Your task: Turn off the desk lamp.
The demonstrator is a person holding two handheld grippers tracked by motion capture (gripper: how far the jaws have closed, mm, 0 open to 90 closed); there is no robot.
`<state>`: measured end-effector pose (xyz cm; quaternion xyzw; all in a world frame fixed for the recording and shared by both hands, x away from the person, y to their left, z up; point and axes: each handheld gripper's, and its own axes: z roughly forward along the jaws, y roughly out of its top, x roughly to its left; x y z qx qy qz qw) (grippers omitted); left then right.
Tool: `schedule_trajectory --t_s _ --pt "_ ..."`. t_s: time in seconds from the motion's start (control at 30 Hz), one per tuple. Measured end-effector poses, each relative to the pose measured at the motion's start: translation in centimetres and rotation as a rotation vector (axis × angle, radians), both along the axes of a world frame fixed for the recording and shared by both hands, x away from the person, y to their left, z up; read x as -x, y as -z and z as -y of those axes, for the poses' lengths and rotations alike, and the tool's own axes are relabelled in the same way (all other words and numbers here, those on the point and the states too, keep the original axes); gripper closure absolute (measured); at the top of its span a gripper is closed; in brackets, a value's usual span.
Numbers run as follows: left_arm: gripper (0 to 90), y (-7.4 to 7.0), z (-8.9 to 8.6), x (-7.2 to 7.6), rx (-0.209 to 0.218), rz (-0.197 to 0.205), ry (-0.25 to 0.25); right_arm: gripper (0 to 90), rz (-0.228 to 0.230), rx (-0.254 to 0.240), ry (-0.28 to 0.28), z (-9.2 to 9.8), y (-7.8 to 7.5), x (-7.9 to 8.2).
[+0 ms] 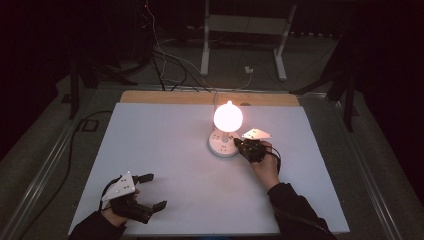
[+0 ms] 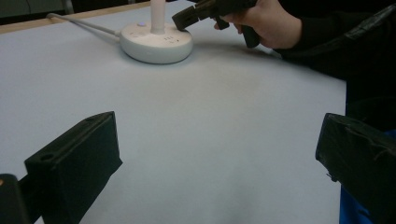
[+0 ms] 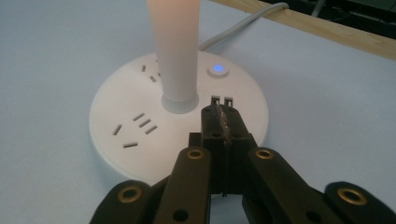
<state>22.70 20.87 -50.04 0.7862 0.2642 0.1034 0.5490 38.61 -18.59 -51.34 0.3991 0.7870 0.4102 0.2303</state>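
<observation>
Where the person's forearms enter at the near edge of the white table (image 1: 165, 165), the left gripper (image 1: 152, 192) lies low over the bare surface at the near left corner, jaws spread wide with nothing between them; in the left gripper view its two black pads (image 2: 74, 158) stand far apart over empty tabletop. Farther in, right of centre, the right gripper (image 1: 239, 144) is held level in the right hand (image 1: 265, 167), jaws pressed together and gripping nothing, tips resting on the top of the round white socket base (image 3: 140, 135), just beside its two small slots. Blue indicator button (image 3: 218, 69) lit on the base. White stem (image 3: 175, 51) rising from the base's centre, carrying a glowing globe lamp (image 1: 228, 117). Grey cable (image 3: 243, 25) running from the base toward the wooden far edge (image 1: 200, 97).
</observation>
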Motion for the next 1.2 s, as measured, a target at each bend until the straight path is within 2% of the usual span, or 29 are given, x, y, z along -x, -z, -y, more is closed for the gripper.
schedule_trajectory --t_s 0.27,0.6,1.0,1.2 --pt "0.4 0.0 0.0 -0.1 0.002 -0.001 -0.001 90.0 0.044 -0.043 -0.001 0.2 -2.2 0.4" --pt "0.4 0.0 0.0 0.0 -0.002 -0.001 0.0 90.0 0.057 -0.059 -0.002 0.4 -3.1 0.7" --pt "0.4 0.0 0.0 0.0 -0.001 -0.001 0.0 90.0 0.013 -0.043 0.007 0.4 -1.7 0.2" --pt "0.4 0.0 -0.1 0.0 0.0 0.001 0.0 90.0 -0.008 -0.018 0.004 0.1 -0.7 0.2"
